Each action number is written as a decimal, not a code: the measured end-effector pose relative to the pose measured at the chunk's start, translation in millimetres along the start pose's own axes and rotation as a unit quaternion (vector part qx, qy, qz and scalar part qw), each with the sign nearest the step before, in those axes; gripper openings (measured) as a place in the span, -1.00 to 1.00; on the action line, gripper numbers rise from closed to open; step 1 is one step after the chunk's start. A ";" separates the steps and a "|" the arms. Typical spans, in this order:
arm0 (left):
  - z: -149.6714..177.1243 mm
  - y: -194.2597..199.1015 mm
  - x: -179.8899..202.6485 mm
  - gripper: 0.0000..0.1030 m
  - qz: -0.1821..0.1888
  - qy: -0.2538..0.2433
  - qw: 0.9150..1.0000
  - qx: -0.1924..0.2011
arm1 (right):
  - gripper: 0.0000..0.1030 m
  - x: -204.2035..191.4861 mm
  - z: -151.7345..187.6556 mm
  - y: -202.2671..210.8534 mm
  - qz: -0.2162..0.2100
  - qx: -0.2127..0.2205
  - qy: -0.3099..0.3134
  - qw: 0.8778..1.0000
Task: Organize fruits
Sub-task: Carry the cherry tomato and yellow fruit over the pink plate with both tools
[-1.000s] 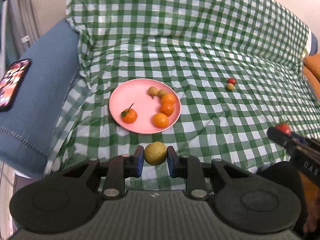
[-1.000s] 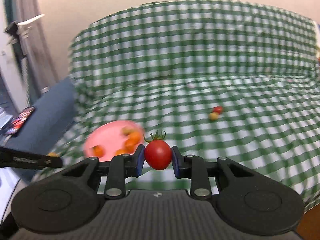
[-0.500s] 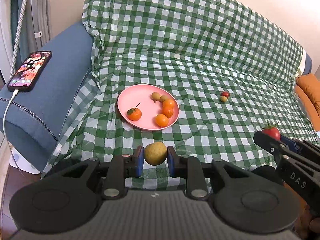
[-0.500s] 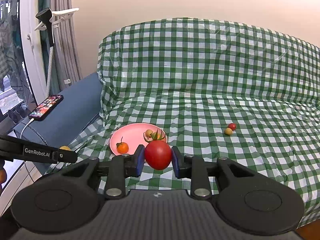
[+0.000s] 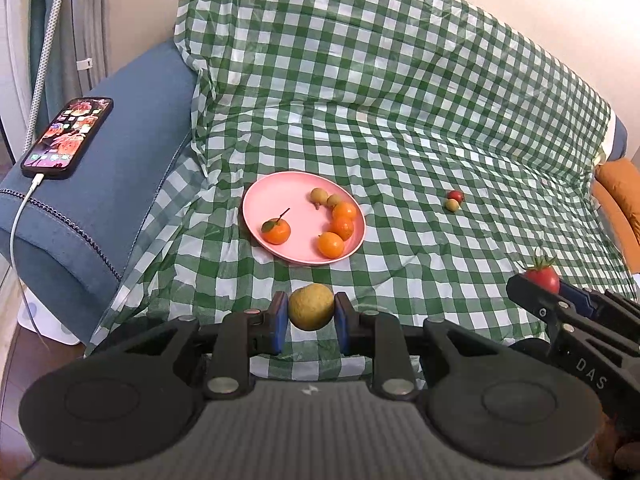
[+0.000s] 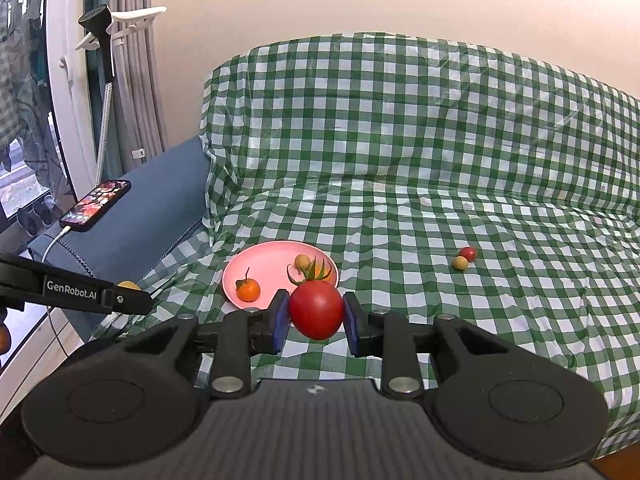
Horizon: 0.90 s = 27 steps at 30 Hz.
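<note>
Left wrist view: left tool (image 5: pixel 311 316) clamped on a round yellow-green fruit (image 5: pixel 311 307), held above the near edge of the green-and-white checked cloth (image 5: pixel 400 128) covering a sofa. Round pink plastic plate (image 5: pixel 280 200) lies just beyond, holding a stemmed mandarin (image 5: pixel 276 231), three small orange fruits and two small tan ones. Bare cloth stretches between the plate and a small red-and-yellow fruit pair (image 5: pixel 453 201) well to the right. Blue sofa armrest (image 5: pixel 120 160) at left carries a black smartphone (image 5: pixel 68 137) on a white cable.

Right wrist view: right tool (image 6: pixel 316 318) closed on a red tomato with green calyx (image 6: pixel 316 309), level, facing the plate.
</note>
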State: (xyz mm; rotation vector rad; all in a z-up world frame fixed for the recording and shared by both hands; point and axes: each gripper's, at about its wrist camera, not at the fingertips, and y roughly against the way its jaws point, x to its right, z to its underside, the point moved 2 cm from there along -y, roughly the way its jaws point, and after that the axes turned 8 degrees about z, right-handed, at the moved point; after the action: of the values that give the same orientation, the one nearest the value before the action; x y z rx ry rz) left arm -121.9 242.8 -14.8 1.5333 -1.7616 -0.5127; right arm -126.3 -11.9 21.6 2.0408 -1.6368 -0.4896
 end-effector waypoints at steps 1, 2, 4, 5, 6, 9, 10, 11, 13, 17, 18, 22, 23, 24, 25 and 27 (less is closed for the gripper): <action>0.0 0.0 -0.4 -0.47 -0.001 0.000 1.000 0.000 | -0.42 0.1 0.0 -0.9 -0.001 -0.002 0.001 1.000; -0.8 -0.5 -1.6 -0.47 -0.002 0.000 1.000 0.000 | -0.42 -0.9 -0.2 -3.1 -0.001 -0.003 0.002 1.000; -2.2 -1.8 -4.4 -0.47 -0.002 0.003 1.000 0.000 | -0.42 -2.1 -0.3 -5.7 -0.002 -0.006 0.004 1.000; -2.7 -2.5 -5.9 -0.47 -0.002 0.004 1.000 0.000 | -0.42 -3.0 -0.7 -7.6 -0.002 -0.008 0.005 1.000; -2.9 -3.1 -7.1 -0.47 -0.003 0.006 1.000 -0.001 | -0.42 -3.7 -0.8 -9.2 -0.003 -0.009 0.007 1.000; -4.5 -6.6 -11.5 -0.47 -0.005 0.011 1.000 -0.004 | -0.42 -5.6 -0.7 -13.2 -0.004 -0.014 0.011 1.000; -4.9 -8.0 -13.3 -0.47 -0.006 0.012 1.000 -0.005 | -0.42 -5.8 -0.6 -14.6 -0.004 -0.016 0.012 1.000; -5.4 -9.5 -15.0 -0.47 -0.007 0.014 1.000 -0.006 | -0.42 -5.8 -0.6 -16.1 -0.004 -0.017 0.012 1.000; -7.0 -12.6 -18.2 -0.47 -0.008 0.017 1.000 -0.009 | -0.42 -6.0 -1.2 -19.9 -0.003 -0.021 0.014 1.000; -10.8 -17.5 -24.2 -0.47 -0.011 0.023 1.000 -0.011 | -0.42 -6.9 -3.1 -28.3 -0.002 -0.026 0.021 0.999; -11.7 -18.7 -25.2 -0.47 -0.012 0.024 1.000 -0.011 | -0.42 -7.0 -4.3 -30.9 -0.001 -0.026 0.022 0.999; -18.0 -26.3 -30.4 -0.47 -0.016 0.026 0.999 -0.013 | -0.42 -7.6 -5.5 -35.0 -0.001 -0.028 0.022 0.999; -20.1 -28.7 -31.7 -0.47 -0.017 0.027 0.999 -0.013 | -0.42 -7.2 -5.9 -37.7 -0.001 -0.029 0.020 0.999; -22.3 -31.2 -32.7 -0.47 -0.018 0.027 0.999 -0.014 | -0.43 -7.0 -6.5 -41.2 -0.002 -0.030 0.019 0.999; -24.5 -33.8 -33.6 -0.47 -0.020 0.027 0.999 -0.014 | -0.42 -7.0 -7.3 -44.9 -0.002 -0.032 0.017 0.999; -29.8 -40.3 -35.5 -0.47 -0.025 0.026 0.999 -0.014 | -0.42 -7.0 -8.9 -54.2 -0.004 -0.036 0.015 0.999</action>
State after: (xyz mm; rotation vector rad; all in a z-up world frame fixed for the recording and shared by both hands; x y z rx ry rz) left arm -72.2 273.5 -33.4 1.5613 -1.6723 -0.5156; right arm -79.3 5.6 -1.9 1.9931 -1.5716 -0.5105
